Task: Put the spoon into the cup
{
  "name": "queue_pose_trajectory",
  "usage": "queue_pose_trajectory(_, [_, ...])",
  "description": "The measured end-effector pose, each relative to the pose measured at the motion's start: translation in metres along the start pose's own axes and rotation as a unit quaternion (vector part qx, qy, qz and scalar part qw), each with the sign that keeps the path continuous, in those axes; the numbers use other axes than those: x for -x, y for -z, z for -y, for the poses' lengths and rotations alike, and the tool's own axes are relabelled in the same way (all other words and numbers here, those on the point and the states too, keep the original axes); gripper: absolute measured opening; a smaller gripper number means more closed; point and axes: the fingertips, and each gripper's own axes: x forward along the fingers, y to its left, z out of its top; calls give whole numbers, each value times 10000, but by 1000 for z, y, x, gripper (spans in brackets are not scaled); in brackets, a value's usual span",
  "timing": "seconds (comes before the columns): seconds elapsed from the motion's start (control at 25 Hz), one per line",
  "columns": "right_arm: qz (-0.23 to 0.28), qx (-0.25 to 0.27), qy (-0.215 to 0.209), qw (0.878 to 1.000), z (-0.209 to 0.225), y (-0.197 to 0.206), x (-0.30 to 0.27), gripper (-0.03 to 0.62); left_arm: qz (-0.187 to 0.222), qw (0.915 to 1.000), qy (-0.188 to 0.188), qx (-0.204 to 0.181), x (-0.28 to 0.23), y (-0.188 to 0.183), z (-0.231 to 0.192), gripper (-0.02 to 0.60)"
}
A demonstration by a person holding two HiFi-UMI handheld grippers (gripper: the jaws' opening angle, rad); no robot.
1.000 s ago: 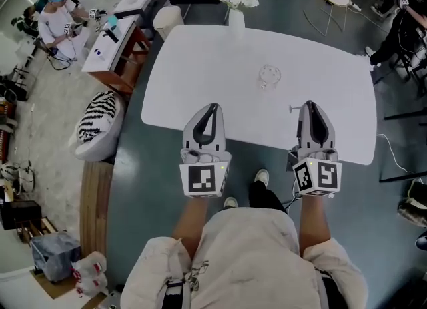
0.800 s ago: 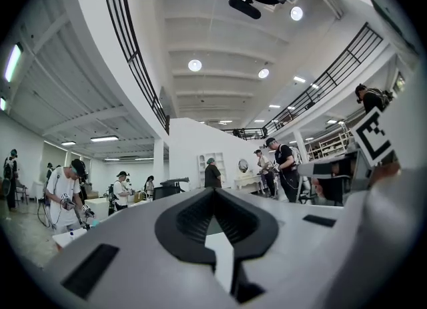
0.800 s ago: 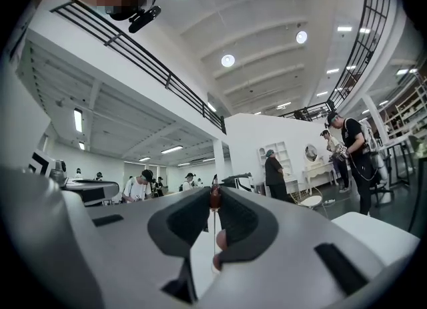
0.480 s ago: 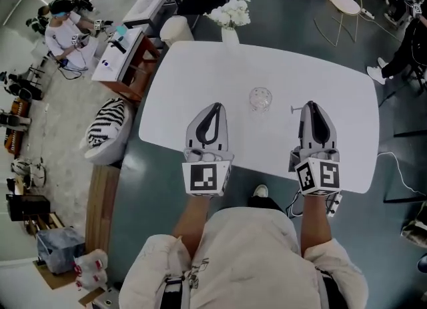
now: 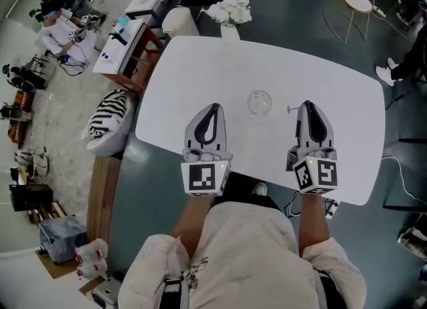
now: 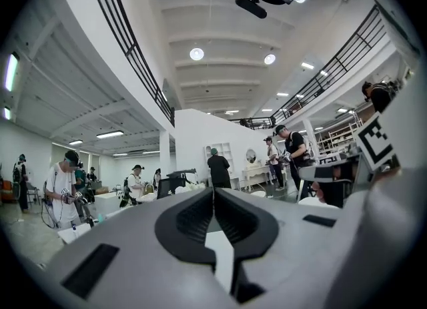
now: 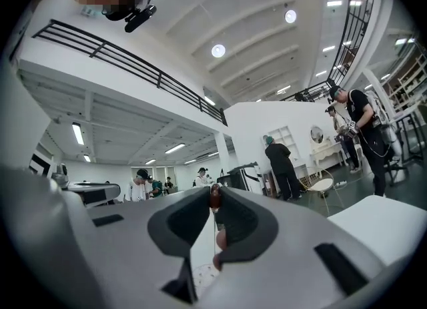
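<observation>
Head cam: steeply down over left gripper and right gripper. Gripper cams: close behind jaws, level. Shared: table ahead.

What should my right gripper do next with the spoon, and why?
Probably move the right gripper left to bring the spoon over the cup: it is shut on the spoon, and the cup stands apart, to its left.

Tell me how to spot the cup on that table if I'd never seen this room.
Start at the big white table. The cup stands near its middle, just beyond and between the tips of the left gripper and the right gripper. It is small, round and clear glass, unlike the vase of white flowers at the far edge.
</observation>
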Motion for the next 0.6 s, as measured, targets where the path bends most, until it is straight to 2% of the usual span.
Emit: queue_pose_trajectory(0.6, [-766, -186, -118, 9968, -8, 87, -91, 28, -489, 9976, 273, 400, -83, 87, -32, 8])
